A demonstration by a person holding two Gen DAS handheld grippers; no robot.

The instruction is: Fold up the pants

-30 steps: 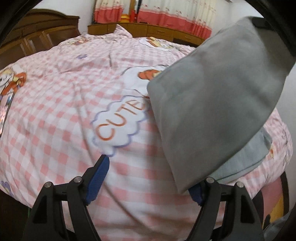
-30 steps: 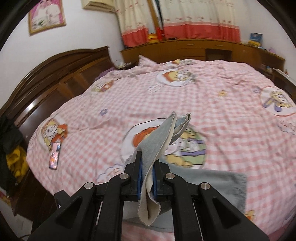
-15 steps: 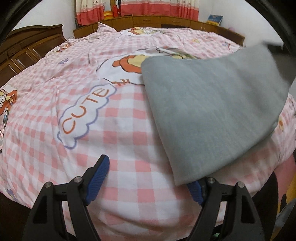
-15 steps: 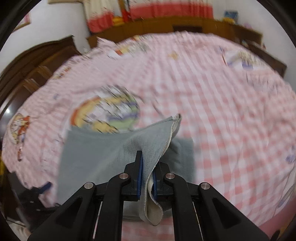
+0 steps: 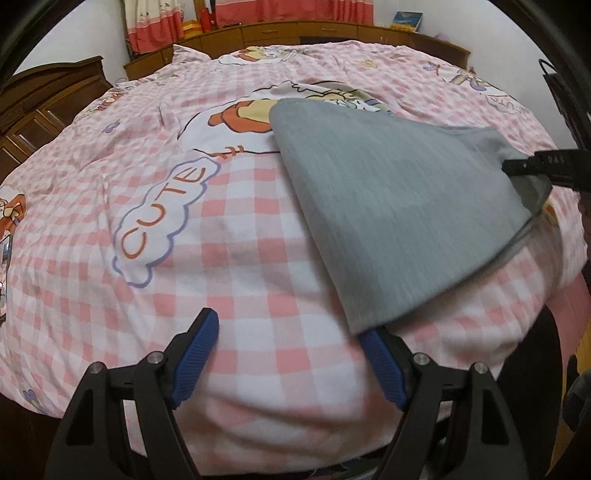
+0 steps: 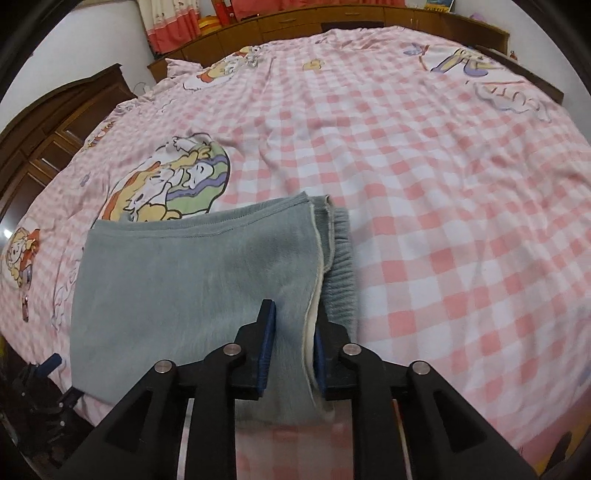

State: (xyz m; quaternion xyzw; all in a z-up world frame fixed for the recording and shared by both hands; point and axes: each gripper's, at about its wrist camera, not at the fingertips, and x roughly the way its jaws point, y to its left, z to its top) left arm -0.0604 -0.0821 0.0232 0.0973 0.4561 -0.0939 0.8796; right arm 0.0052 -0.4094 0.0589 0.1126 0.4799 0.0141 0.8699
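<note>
The grey pants (image 5: 399, 206) lie folded flat on the pink checked bedspread (image 5: 221, 236) near its front edge. In the right wrist view the pants (image 6: 192, 280) show a stitched hem at the far side and a ribbed waistband (image 6: 341, 266) at the right. My right gripper (image 6: 291, 347) has its jaws slightly apart, with the pants' near edge lying between them. It also shows in the left wrist view (image 5: 532, 168) at the pants' right end. My left gripper (image 5: 291, 350) is open and empty, its right finger (image 5: 384, 365) just beside the pants' near corner.
A dark wooden headboard (image 5: 44, 107) stands at the left. A wooden cabinet (image 5: 332, 27) with red and white curtains runs along the far wall. The bed's front edge (image 5: 295, 443) drops off just beyond my left gripper.
My right gripper swung the lifted pants end over and down onto the bed, then parted its jaws. The pants now lie flat. My left gripper stayed open at the near corner.
</note>
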